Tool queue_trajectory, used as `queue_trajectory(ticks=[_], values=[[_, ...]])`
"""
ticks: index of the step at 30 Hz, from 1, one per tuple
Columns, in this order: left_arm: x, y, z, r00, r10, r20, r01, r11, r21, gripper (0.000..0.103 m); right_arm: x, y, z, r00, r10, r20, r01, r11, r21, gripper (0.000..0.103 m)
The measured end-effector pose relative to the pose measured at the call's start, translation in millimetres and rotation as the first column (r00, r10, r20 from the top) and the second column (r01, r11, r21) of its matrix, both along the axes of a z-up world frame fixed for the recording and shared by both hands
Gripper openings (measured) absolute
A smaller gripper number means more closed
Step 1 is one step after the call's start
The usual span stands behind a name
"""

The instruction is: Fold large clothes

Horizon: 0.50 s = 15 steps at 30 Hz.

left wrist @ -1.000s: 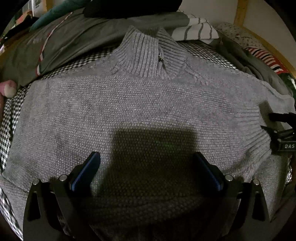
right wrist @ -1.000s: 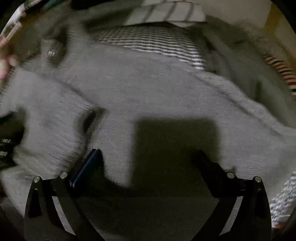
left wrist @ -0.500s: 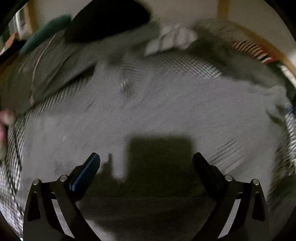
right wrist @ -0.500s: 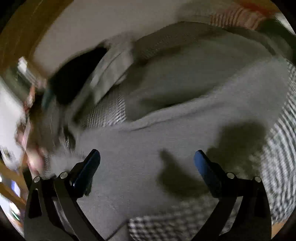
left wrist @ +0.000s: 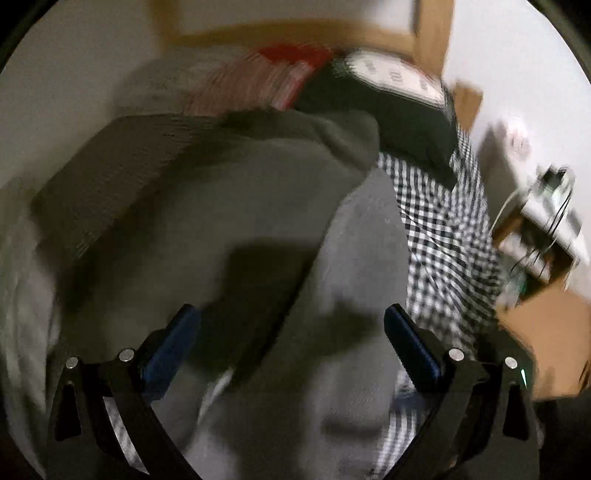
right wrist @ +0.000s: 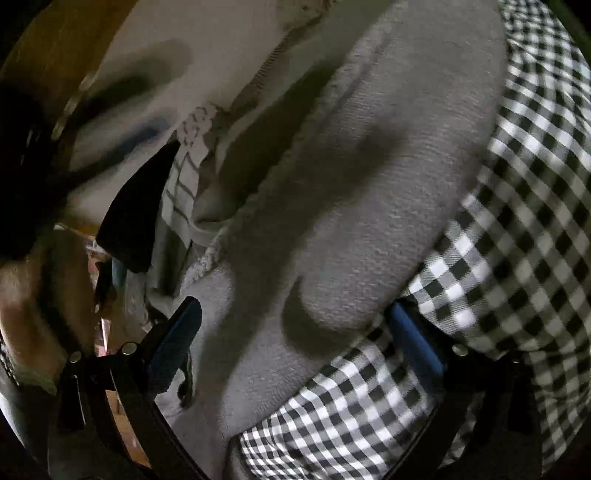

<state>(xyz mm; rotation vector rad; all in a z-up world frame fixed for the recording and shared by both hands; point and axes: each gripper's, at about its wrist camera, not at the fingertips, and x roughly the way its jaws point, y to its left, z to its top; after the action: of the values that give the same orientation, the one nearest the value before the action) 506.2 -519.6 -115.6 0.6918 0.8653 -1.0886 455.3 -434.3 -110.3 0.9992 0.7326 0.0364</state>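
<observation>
A grey knitted sweater (left wrist: 258, 229) lies on a black-and-white checked sheet (left wrist: 439, 229); the left wrist view is blurred. My left gripper (left wrist: 291, 332) is open and empty above the sweater's right part. In the right wrist view the sweater (right wrist: 388, 184) runs diagonally, its edge lying on the checked sheet (right wrist: 535, 221). My right gripper (right wrist: 295, 325) is open and empty, close over the sweater's edge, its right finger (right wrist: 413, 339) at the sheet.
Other clothes lie piled behind: a red-striped garment (left wrist: 258, 81), a dark garment (left wrist: 399, 118), a beige cloth (right wrist: 184, 55) and a striped cloth (right wrist: 184, 184). A wooden frame (left wrist: 295, 29) and a wall stand behind. Shelving with clutter (left wrist: 539, 229) is at the right.
Both grippers have swung to the right, off the sweater's front toward its right side and the checked sheet. Both stay open and empty.
</observation>
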Motion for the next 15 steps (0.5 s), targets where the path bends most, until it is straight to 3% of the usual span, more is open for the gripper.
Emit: queue_trajectory(ticks=[1,2,5,8,10,11,13,14,15], values=[[2,-31,-10,0.999,-0.039,0.002,0.038,0.998,0.045,0.098,-4,-1,2,1.000,-0.005,0.004,0.005,1.000,-0.010,0.038],[-1,-54,-19,0.997,-0.075,0.002,0.074,0.994,0.085,0.098,-7,-7,1,1.000,-0.021,-0.016,0.021,1.000,-0.019,0.031],[-17,-124,-46,0.974,-0.219,-0.064,0.228,0.953,0.201,0.098,-2,-17,-20,1.000,0.007,-0.027,-0.005,0.997,0.080,0.032],[-44,-178,-69,0.933,-0.358,0.018,0.336,0.890,0.308,0.098,-3,-18,-21,0.999,0.039,-0.011,-0.037,0.995,0.088,0.033],[-53,-203,-98,0.910,-0.408,0.067,0.339,0.829,0.444,0.098,1,-18,-22,0.999,0.046,-0.006,-0.045,0.994,0.097,0.033],[-53,-209,-107,0.912,-0.405,0.061,0.332,0.817,0.473,0.098,4,-19,-24,0.999,0.048,0.000,-0.048,0.993,0.111,0.033],[-48,-213,-106,0.926,-0.377,0.028,0.320,0.822,0.471,0.097,0,-24,-26,0.998,0.054,0.011,-0.055,0.990,0.133,0.031],[-45,-214,-101,0.934,-0.357,0.009,0.313,0.831,0.460,0.081,6,-23,-28,0.999,0.053,0.010,-0.054,0.989,0.139,0.031],[-36,-212,-91,0.944,-0.329,0.031,0.280,0.846,0.454,0.046,11,-21,-31,0.999,0.053,0.013,-0.054,0.988,0.146,0.031]])
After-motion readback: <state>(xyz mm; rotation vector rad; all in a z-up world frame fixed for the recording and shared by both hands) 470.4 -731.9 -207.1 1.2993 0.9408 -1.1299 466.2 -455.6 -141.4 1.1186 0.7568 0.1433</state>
